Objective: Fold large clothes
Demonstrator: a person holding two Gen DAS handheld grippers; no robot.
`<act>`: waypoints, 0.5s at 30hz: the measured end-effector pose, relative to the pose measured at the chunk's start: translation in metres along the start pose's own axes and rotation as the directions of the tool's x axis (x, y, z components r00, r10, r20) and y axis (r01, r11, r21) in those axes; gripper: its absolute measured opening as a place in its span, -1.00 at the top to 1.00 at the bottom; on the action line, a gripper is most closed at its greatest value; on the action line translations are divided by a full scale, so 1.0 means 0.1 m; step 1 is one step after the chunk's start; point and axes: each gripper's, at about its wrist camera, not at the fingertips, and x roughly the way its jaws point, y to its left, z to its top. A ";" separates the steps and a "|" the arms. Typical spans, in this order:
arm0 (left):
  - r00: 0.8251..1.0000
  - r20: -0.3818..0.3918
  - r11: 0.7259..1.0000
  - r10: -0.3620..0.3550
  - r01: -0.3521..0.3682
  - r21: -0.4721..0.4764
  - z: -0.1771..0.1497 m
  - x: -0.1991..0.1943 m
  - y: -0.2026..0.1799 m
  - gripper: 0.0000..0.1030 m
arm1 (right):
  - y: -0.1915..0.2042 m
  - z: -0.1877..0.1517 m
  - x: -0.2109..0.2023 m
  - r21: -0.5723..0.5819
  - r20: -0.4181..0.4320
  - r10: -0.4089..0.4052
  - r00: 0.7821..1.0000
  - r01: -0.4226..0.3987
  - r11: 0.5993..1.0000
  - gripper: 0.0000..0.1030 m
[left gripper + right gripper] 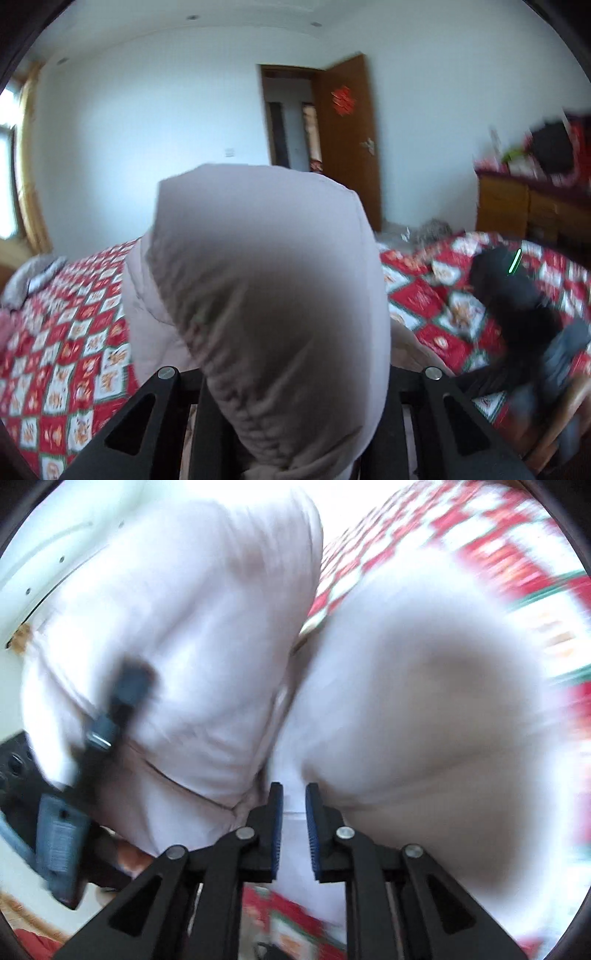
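Observation:
A large pale pinkish-white padded garment (258,295) hangs in front of the left wrist camera, bunched between my left gripper's (295,424) arms; the fingers are hidden under the cloth. In the right wrist view the same garment (424,709) fills the frame. My right gripper (294,812) is closed on a fold of it, blue pads pinching the cloth. My left gripper (92,738) shows blurred at the left of that view, against the garment. The right gripper (517,295) shows as a dark blur in the left wrist view.
A bed with a red, white and green patterned quilt (74,350) lies below. A wooden door (347,147) stands open at the back. A wooden dresser (535,210) with clutter stands at right. A grey cloth (29,280) lies at the bed's far left.

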 end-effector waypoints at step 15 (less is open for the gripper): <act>0.992 -0.120 0.942 -0.043 0.081 0.327 -0.58 0.70 -0.98 0.35 | -0.52 0.64 -0.54 0.048 0.141 -0.011 0.990 0.005 0.999 -0.49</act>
